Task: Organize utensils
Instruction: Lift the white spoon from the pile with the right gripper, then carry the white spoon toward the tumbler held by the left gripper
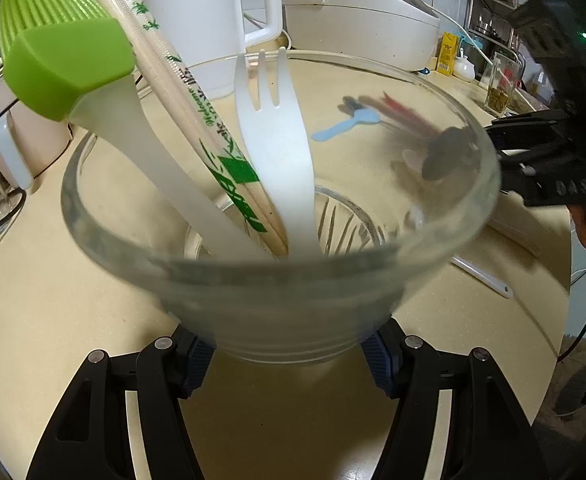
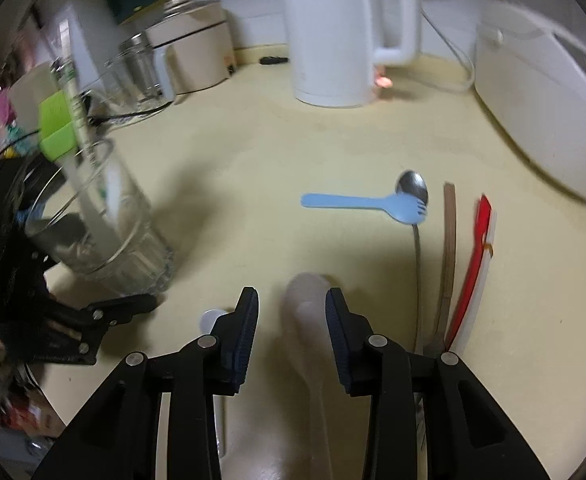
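While the left gripper [image 1: 287, 354] pinches the base of a clear glass tumbler [image 1: 277, 216] between its blue pads, the glass tilts toward the camera on the cream counter [image 1: 73, 320]. Inside it stand a green silicone brush [image 1: 65, 60] on a white handle, a pair of paper-sleeved chopsticks [image 1: 197, 116] with green print, and a white plastic fork [image 1: 277, 136], all leaning on the far left of the rim.

The right gripper [image 2: 292, 312] hovers low over the counter with its jaws spread and nothing pinched. A translucent white spoon [image 2: 309, 304], blurred, lies on the surface under the gap, its bowl just beyond the fingertips; whether the pads touch it cannot be told. A small white-headed utensil [image 2: 213, 318] lies just left of the left finger.

Loose items remain toward the right side of the counter: a blue spork [image 2: 357, 204] with its head overlapping a metal spoon [image 2: 413, 196], then a brown stick [image 2: 449, 248], then a red utensil [image 2: 473, 268] on a white strip.

A white kettle [image 2: 333, 28] and a white rice cooker [image 2: 545, 112] stand along the back edge.
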